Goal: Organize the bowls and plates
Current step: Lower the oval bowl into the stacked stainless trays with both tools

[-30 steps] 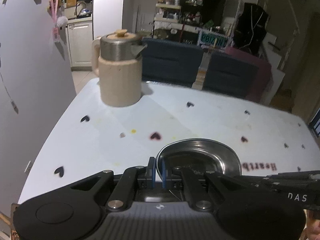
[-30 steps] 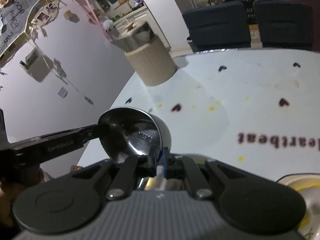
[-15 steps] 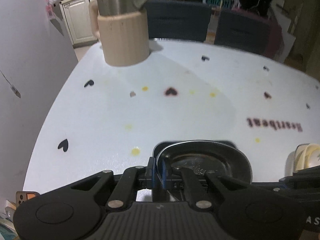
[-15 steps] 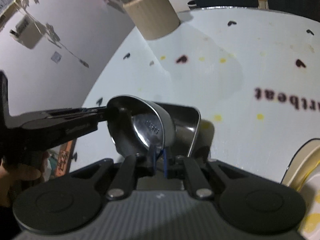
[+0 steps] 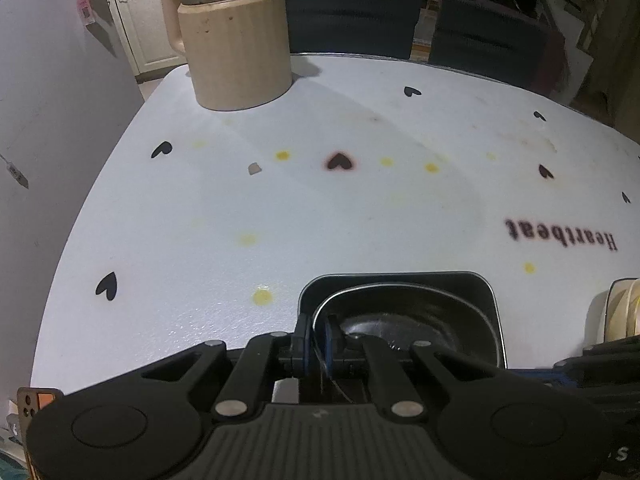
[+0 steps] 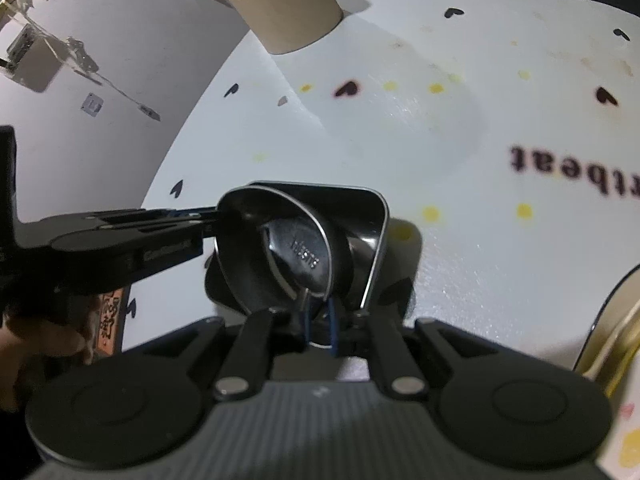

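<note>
A round steel bowl (image 5: 400, 316) sits inside a square steel tray (image 5: 486, 292) on the white table near its front edge. My left gripper (image 5: 316, 338) is shut on the bowl's near rim. In the right wrist view the bowl (image 6: 276, 256) tilts inside the tray (image 6: 378, 240). My right gripper (image 6: 320, 330) has its blue pads slightly apart around the bowl's rim. The left gripper (image 6: 208, 220) reaches in from the left and holds the opposite rim.
A beige kettle (image 5: 232, 40) stands at the table's far left corner. A stack of cream plates (image 5: 624, 312) is at the right, also at the right edge of the right wrist view (image 6: 616, 320). A wall runs along the left. Dark chairs stand behind the table.
Both grippers carried the steel bowl down and toward the near edge, setting it into the square tray. The right gripper's pads have parted slightly on the rim.
</note>
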A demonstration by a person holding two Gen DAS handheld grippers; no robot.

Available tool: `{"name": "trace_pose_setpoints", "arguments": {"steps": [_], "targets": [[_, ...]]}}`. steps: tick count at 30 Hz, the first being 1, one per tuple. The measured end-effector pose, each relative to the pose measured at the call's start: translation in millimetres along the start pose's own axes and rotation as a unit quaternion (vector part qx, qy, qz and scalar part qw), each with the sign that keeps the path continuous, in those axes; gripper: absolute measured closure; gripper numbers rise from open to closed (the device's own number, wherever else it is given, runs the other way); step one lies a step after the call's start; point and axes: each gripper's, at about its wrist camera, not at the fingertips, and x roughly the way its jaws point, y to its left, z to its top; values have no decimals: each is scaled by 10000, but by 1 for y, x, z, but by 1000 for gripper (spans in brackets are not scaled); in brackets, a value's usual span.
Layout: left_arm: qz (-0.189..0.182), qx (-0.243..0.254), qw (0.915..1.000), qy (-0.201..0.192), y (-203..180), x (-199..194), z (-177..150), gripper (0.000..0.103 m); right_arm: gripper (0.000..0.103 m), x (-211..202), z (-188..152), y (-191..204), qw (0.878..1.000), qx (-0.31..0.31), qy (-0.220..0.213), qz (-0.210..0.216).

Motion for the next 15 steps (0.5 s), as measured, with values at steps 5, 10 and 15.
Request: {"name": "trace_pose_setpoints", "arguments": {"steps": [5,10,15], "targets": [[0,49,10000,42,-1,6,2,94,88,5,2,-1,9999,8,31,-97],[-94,-12,9999,-68,0,4,3,84,81,4,1,0,10000,-35,6,-79],[-126,-86,9996,-234,4,-6,4,59,64,-3,1,7,9998,-153,-38,-111]]}}
